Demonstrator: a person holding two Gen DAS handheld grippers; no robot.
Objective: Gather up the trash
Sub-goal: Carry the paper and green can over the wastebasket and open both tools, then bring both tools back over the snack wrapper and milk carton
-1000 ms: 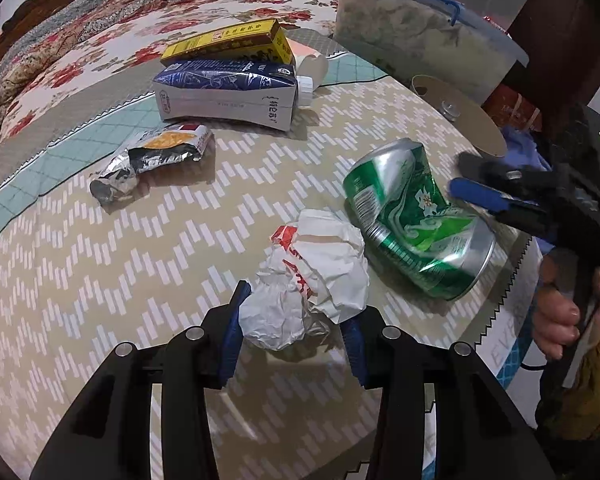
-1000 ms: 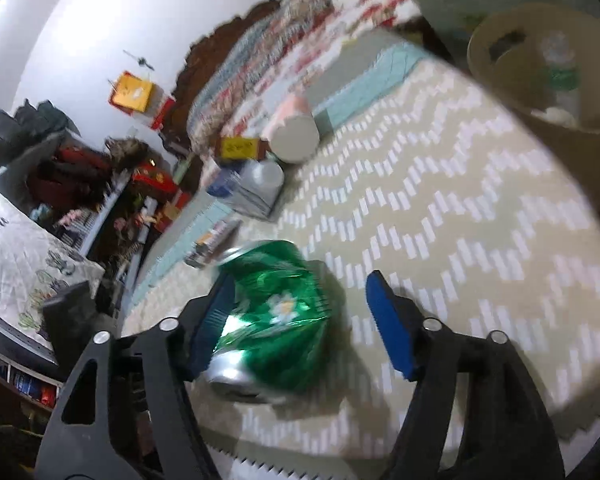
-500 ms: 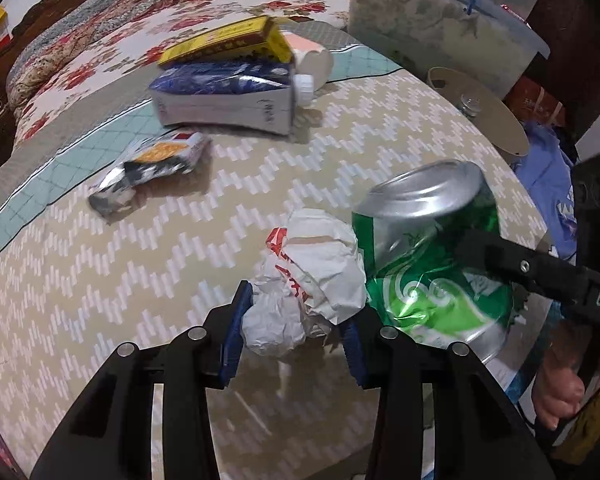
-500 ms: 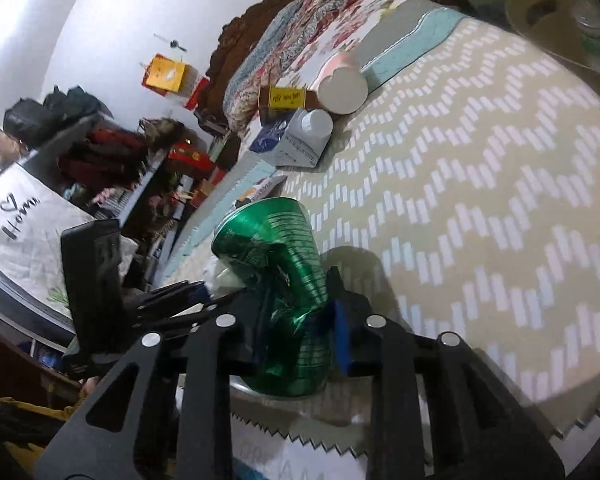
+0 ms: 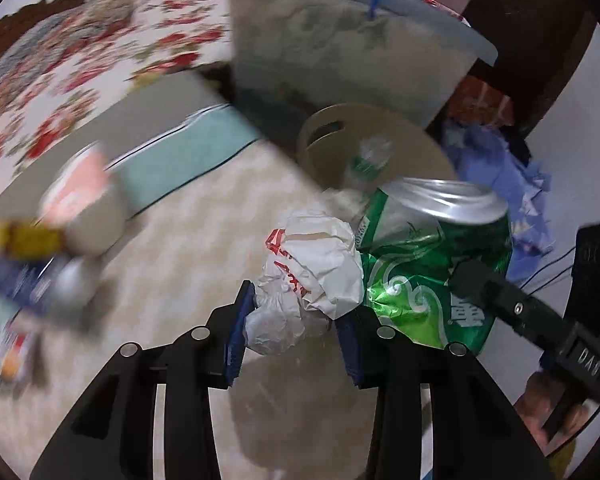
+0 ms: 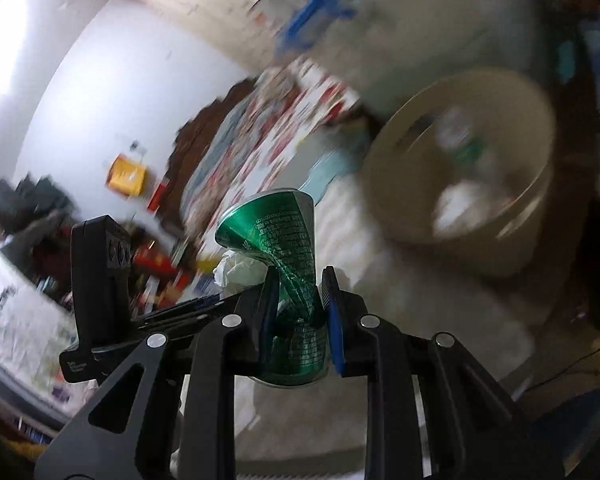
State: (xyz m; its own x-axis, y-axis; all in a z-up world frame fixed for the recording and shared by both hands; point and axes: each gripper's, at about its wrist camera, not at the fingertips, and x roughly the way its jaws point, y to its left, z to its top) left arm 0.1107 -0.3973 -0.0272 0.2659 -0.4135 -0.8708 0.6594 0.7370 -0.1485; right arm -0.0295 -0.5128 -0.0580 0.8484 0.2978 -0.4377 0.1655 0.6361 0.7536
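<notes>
A crumpled white wrapper with red print (image 5: 312, 264) is pinched in my left gripper (image 5: 296, 320), held above the zigzag bedspread (image 5: 204, 248). Right beside it hangs a dented green can (image 5: 428, 264), squeezed at its waist by my right gripper (image 6: 300, 284), whose jaws are still closing on it. The can (image 6: 276, 224) stands upright between the blue pads, with the wrapper (image 6: 240, 270) just left of it. A beige waste bin (image 5: 404, 132) lies beyond both, at the bed's edge, with a plastic bottle (image 5: 370, 160) inside. The background is blurred by motion.
A clear storage box with a blue handle (image 5: 340, 52) stands behind the bin. At the left lie a pink cup (image 5: 84, 208), a yellow box (image 5: 24, 240) and a blue carton (image 5: 28, 284), all blurred. A floral quilt (image 5: 60, 80) covers the far bed. Blue cloth (image 5: 500, 168) lies right of the bin.
My right gripper closed on the can, crushed its middle and lifted it. Both grippers swung with their loads toward the beige bin, which now looks larger and closer.
</notes>
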